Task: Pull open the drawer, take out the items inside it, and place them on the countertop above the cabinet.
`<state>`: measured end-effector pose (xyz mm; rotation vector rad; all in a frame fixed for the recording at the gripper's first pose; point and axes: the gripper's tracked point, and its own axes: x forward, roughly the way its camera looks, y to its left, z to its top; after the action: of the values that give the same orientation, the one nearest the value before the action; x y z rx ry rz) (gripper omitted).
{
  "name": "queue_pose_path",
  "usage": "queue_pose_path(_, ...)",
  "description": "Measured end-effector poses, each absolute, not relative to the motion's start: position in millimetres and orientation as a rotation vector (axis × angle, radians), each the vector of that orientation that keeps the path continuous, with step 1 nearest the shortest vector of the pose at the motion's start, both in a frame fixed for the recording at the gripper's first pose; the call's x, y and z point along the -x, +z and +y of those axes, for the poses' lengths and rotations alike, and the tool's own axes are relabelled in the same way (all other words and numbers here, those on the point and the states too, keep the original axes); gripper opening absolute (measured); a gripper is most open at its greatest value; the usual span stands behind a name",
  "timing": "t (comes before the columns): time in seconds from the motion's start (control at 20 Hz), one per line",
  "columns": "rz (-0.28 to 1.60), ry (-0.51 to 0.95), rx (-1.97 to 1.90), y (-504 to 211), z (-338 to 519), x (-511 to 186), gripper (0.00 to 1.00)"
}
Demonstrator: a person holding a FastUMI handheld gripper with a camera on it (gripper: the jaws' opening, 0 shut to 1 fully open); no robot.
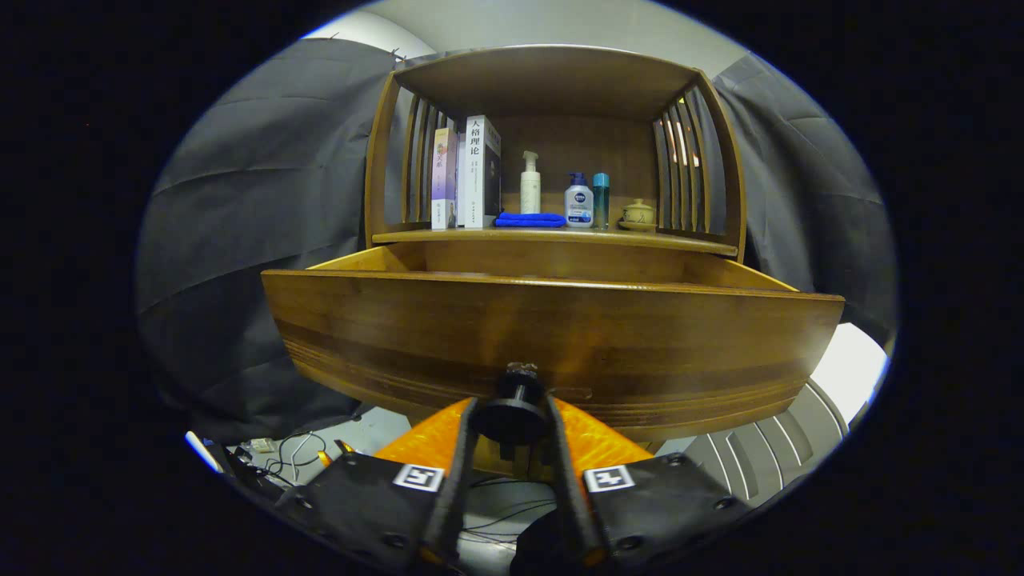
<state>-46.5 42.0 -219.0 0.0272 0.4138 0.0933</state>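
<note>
**Drawer knob clamped, drawer pulled out**

Where the two fingers meet at the near end of the scene, the gripper [512,420] is seen closed on the drawer knob [516,408], one finger pressed against each side of the round dark knob. Just beyond the fingers, the curved wooden front of the drawer [552,336] is shown, drawn out from the cabinet, its side walls visible behind the front panel; its contents cannot be made out from this low angle. Above and behind the drawer, the countertop [552,237] is seen, on which two upright books [468,176], a folded blue cloth [530,219], a white pump bottle [530,184], two further bottles [586,202] and a small lidded pot [638,214] are set.
</note>
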Motion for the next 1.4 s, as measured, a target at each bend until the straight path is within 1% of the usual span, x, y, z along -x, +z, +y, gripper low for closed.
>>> queue_pose_path(0.2, 0.392, 0.070, -0.007, -197, 10, 62, 1.00)
queue_pose_path(0.35, 0.366, 0.060, -0.019, -169, -12, 67, 0.99)
queue_pose_path(0.5, 0.310, 0.034, 0.058, -137, -33, 63, 0.99)
queue_pose_path(0.6, 0.308, 0.028, 0.107, -122, -41, 57, 0.99)
queue_pose_path(0.75, 0.326, 0.058, 0.079, -100, -36, 38, 0.99)
queue_pose_path(0.95, 0.362, 0.069, 0.016, -79, -31, -7, 0.99)
queue_pose_path(1.15, 0.491, 0.104, -0.026, -89, -18, -46, 0.99)
queue_pose_path(1.4, 0.651, 0.094, -0.042, -117, -15, -87, 1.00)
